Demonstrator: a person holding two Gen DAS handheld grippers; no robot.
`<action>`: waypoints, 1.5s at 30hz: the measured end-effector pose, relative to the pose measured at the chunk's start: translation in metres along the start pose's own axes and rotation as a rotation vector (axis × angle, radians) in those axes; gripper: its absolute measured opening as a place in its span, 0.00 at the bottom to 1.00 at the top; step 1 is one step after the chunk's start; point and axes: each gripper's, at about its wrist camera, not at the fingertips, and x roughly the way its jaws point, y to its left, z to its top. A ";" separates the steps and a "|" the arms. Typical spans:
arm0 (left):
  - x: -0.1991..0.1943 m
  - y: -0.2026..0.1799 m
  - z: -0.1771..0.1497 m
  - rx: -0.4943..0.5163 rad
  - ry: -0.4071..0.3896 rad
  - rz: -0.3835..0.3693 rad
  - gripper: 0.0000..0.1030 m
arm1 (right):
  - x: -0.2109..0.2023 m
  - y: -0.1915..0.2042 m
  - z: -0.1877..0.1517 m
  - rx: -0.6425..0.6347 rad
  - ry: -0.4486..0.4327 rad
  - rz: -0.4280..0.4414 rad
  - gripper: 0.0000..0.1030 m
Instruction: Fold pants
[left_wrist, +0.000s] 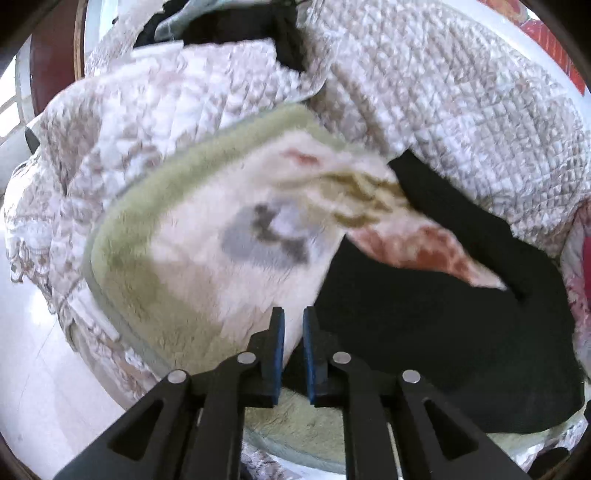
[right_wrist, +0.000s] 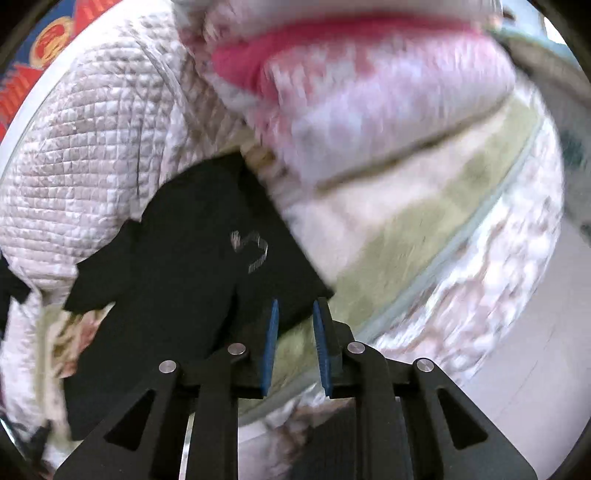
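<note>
Standing a little apart with nothing between the pads, the jaws of the left gripper (left_wrist: 293, 321) and the right gripper (right_wrist: 295, 314) gripped no cloth, probably because the fold was done. Just beyond them the black pants (right_wrist: 177, 251) lay folded on the fleece blanket (left_wrist: 177, 258), between both grippers. Around it, the quilted cover (left_wrist: 443, 92) was bunched up at the far side.
</note>
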 end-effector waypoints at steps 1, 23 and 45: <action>-0.002 -0.006 0.003 0.015 -0.009 -0.025 0.13 | 0.002 0.009 0.003 -0.040 -0.003 0.024 0.19; 0.055 -0.067 -0.012 0.172 0.106 -0.135 0.30 | 0.042 0.052 0.004 -0.267 0.064 0.086 0.22; 0.047 -0.119 -0.022 0.322 0.092 -0.238 0.39 | 0.048 0.107 -0.038 -0.514 0.150 0.191 0.35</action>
